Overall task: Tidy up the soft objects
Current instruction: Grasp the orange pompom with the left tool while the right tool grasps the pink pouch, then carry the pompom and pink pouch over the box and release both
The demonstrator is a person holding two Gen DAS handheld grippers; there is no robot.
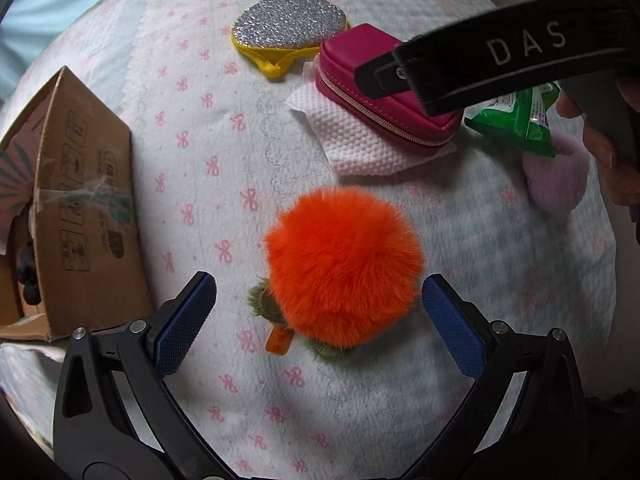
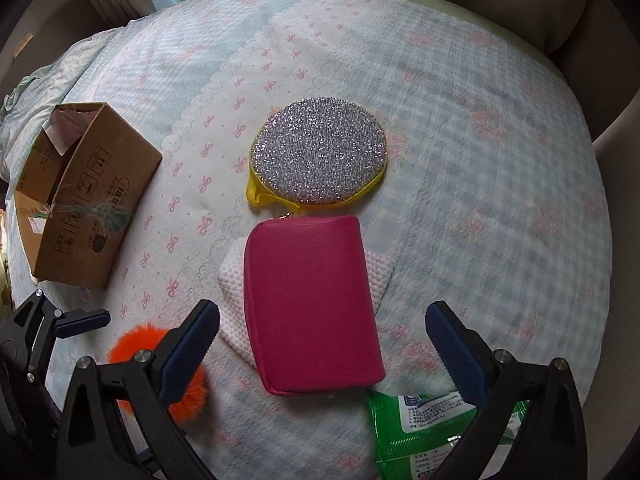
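Note:
An orange fluffy pom-pom lies on the bed cover between the open fingers of my left gripper; it also shows in the right wrist view. A magenta zip pouch lies on a white textured cloth, between and just beyond the open fingers of my right gripper. A round silver glitter pad with yellow trim lies beyond the pouch. A green packet lies under the right finger. A pale pink fluffy item lies beside the packet.
An open cardboard box stands at the left on the bow-patterned bed cover. My right gripper's black arm crosses above the pouch in the left wrist view. The bed edge curves round the far side.

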